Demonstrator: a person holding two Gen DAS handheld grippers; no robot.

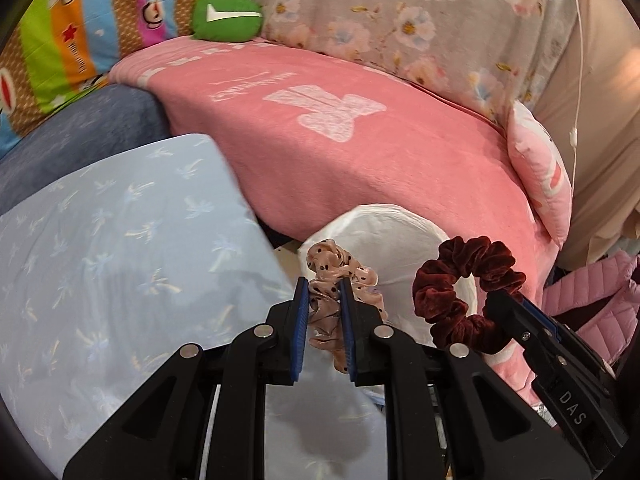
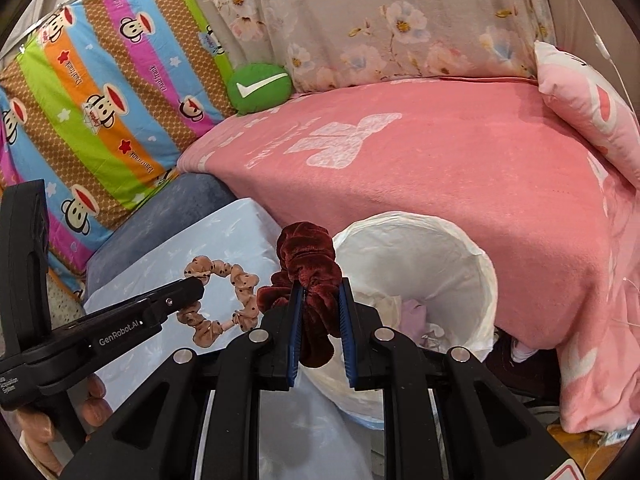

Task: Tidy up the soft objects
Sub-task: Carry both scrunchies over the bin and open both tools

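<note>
A pink blanket (image 2: 440, 184) covered the bed across mid-frame, its edge dropping to a white-lined bin (image 2: 460, 256) (mouth open) at lower centre. The left gripper (image 1: 325, 292) pinched the spotted beige scrunchie (image 1: 336, 276) — the right gripper (image 2: 319, 294) pinched the maroon scrunchie (image 2: 308, 256) — both beside the bin's rim.

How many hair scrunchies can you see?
2. The spotted pink scrunchie is pinched in the left tongs. The dark red velvet scrunchie is pinched in the right tongs, near the white bin. More could be hidden inside it.

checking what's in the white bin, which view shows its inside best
The right wrist view: the white bin opens toward that camera, showing pale cloth items at its bottom. The left wrist view shows only its rim and inner wall, partly behind both scrunchies.
</note>
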